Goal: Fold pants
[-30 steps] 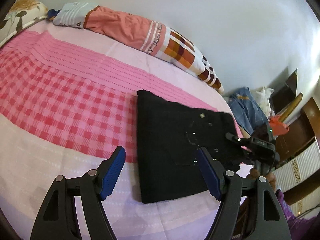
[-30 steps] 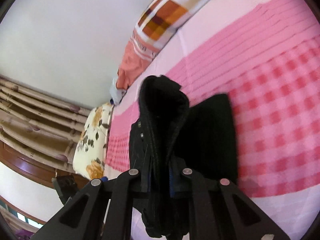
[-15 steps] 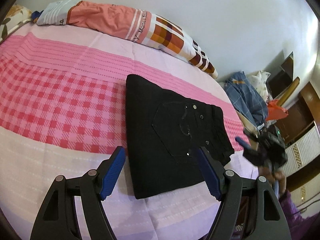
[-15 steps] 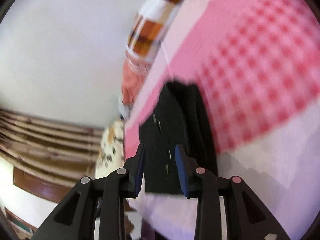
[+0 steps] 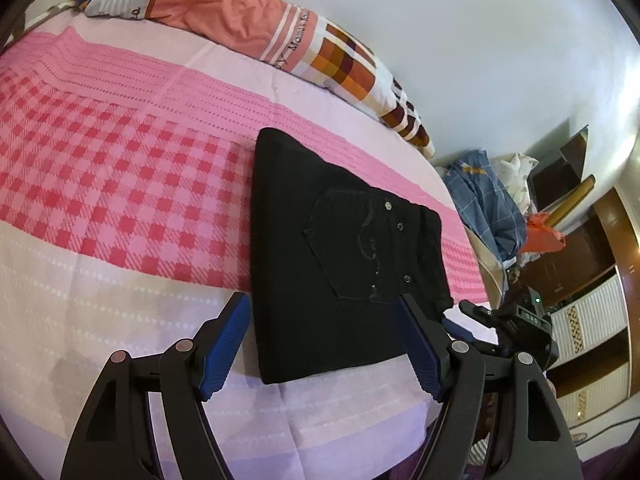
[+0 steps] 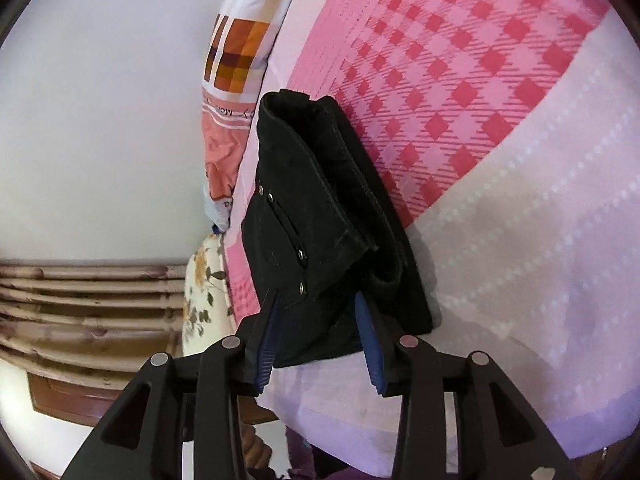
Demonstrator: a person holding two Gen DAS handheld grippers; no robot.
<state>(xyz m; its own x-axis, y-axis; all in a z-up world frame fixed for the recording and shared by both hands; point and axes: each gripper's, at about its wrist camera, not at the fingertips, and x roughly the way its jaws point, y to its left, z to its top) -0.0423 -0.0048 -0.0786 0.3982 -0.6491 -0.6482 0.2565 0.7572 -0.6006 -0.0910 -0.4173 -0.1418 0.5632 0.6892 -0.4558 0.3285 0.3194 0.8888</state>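
Pink checked bedding point(image 5: 120, 184) covers the bed, and the black pants point(image 5: 340, 264) lie folded into a flat packet on it near the front edge. Left claw point(image 5: 324, 344) hovers wide open over the packet's near edge, gripping nothing. Right claw point(image 6: 320, 336) is opening, its blue pads straddling the packet's corner without pressing it.

L tool point(image 5: 324, 344): jaws wide, angled down | R tool point(image 6: 318, 340): jaws opening, angled down

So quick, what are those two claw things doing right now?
Left gripper: open, holding nothing, above the folded black pants.
Right gripper: jaws opening, letting go of the pants' edge between them.
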